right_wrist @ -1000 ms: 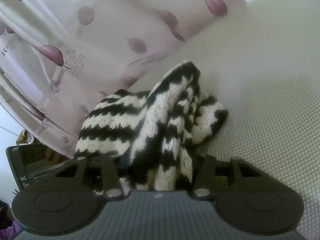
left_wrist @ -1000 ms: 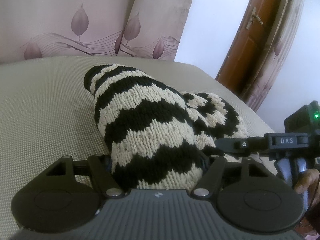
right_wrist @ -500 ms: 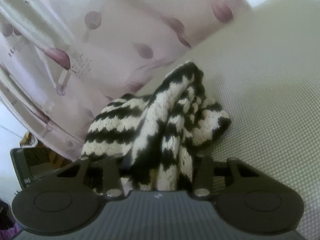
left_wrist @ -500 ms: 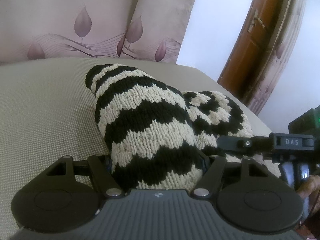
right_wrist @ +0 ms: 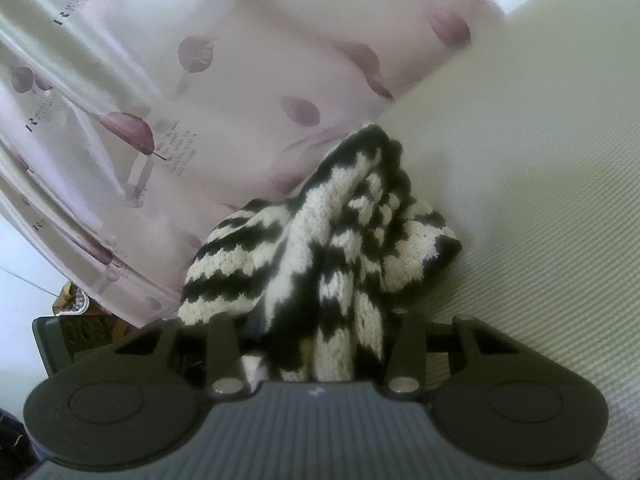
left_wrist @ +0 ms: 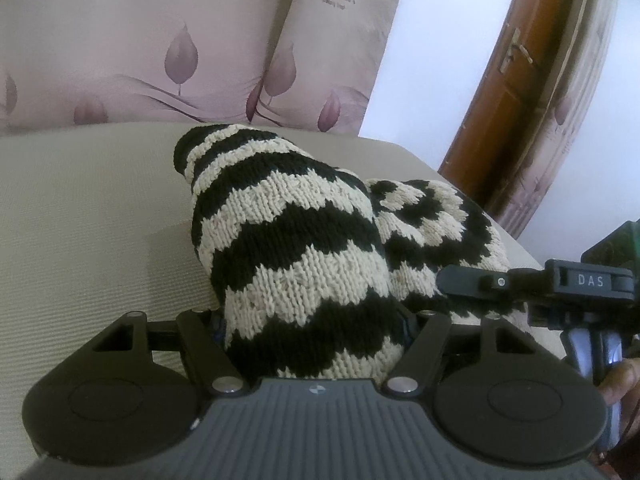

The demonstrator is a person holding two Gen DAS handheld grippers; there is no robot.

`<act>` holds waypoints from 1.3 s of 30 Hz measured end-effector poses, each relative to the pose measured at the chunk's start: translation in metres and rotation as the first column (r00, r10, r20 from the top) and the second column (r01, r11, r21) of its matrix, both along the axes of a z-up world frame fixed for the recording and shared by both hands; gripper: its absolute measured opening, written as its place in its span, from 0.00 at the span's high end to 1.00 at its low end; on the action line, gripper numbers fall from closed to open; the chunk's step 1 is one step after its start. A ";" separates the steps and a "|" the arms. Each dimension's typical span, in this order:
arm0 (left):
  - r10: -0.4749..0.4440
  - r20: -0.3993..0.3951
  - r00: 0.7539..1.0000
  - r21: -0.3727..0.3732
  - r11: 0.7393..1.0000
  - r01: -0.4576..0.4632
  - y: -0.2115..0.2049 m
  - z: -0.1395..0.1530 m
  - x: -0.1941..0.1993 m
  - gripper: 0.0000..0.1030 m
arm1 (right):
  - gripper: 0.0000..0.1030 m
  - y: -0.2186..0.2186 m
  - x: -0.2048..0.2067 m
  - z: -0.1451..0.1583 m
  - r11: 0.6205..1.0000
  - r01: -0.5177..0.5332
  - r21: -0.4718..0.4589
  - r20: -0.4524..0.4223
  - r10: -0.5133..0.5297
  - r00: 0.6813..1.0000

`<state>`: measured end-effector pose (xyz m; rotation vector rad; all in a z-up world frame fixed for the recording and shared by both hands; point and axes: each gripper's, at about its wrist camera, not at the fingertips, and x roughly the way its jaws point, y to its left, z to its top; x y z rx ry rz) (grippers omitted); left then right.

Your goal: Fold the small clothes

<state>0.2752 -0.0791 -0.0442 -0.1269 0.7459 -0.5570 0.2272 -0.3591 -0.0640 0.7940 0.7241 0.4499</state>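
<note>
both tools engaged on one garment. left tool [left_wrist: 316, 316]: a broad fold of the black-and-cream striped knit [left_wrist: 296, 248] fills the gap between its fingers from side to side, fingers bearing on the wool at both edges; clenched on the knit. right tool [right_wrist: 316, 320]: a narrower bunched ridge of the same knit [right_wrist: 320, 248] runs up between its fingers; gripping it, wool pressed in from both sides.

knit lies on the beige woven surface [left_wrist: 88, 216], heaped rather than flat. its far end, with narrow stripes, rests on the surface ahead of the left tool; a second lobe bulges to the right of the main fold. in the left wrist view the right tool [left_wrist: 472, 282] reaches in from the right edge, a finger marked "das" touching that lobe.

behind: pink leaf-print curtain [left_wrist: 168, 48], white wall, brown wooden door [left_wrist: 516, 76] with a handle. right wrist view is somewhat blurred.
</note>
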 end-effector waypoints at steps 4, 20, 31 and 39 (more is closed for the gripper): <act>0.014 0.006 1.000 0.002 1.000 -0.014 0.010 0.007 -0.006 0.34 | 0.58 0.008 -0.003 0.004 1.000 -0.001 0.021 -0.001 0.001 1.000; 0.102 0.050 0.994 0.007 0.995 -0.102 0.068 0.040 -0.042 0.34 | 0.58 0.058 -0.006 0.034 0.995 -0.053 0.081 0.010 0.052 0.999; 0.148 0.061 0.987 -0.001 0.989 -0.148 0.116 0.052 -0.070 0.34 | 0.58 0.106 -0.014 0.047 0.990 -0.110 0.088 0.025 0.109 0.994; 0.172 0.054 0.984 -0.005 0.985 -0.172 0.143 0.054 -0.086 0.34 | 0.58 0.132 -0.023 0.047 0.986 -0.138 0.094 0.016 0.137 0.990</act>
